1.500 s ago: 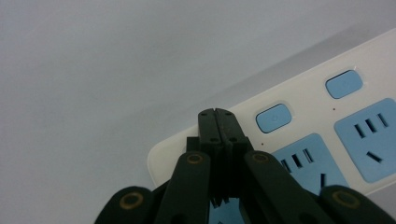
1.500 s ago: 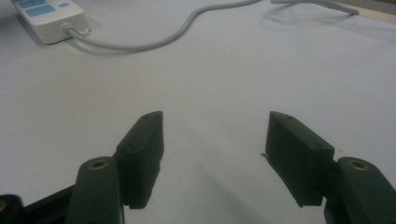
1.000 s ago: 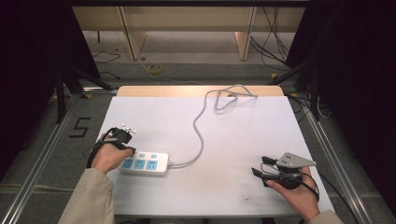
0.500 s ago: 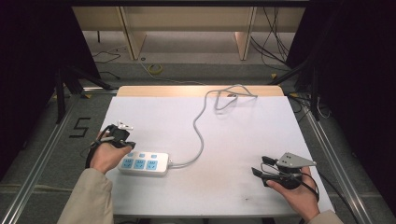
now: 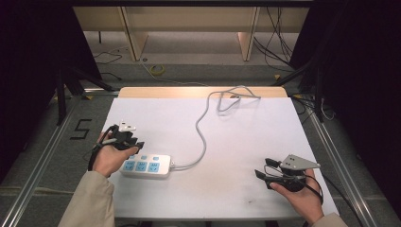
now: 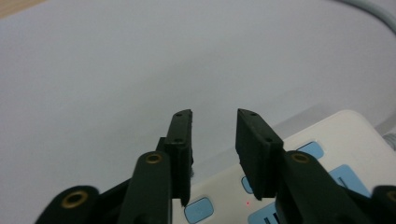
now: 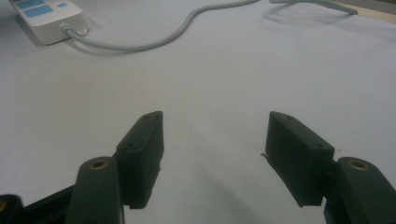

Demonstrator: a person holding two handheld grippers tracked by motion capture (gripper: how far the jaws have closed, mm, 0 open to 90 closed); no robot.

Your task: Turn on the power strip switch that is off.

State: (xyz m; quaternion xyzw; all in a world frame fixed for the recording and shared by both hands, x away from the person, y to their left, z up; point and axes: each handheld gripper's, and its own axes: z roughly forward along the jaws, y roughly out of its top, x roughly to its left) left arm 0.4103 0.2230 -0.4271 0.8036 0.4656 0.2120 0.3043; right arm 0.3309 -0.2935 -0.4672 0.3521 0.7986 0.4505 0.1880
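High view is showing the white table (image 5: 227,189) bearing the power strip (image 5: 144,166) near its left front, cord (image 5: 202,137) trailing back. Left hand (image 5: 108,158) is lying palm-down at the strip's left end, its left gripper (image 6: 214,122) pointing over the strip, jaws having just been opening with nothing between. Right hand (image 5: 302,198) is resting well apart, cradling the right gripper (image 7: 215,130), jaws spread wide, empty.
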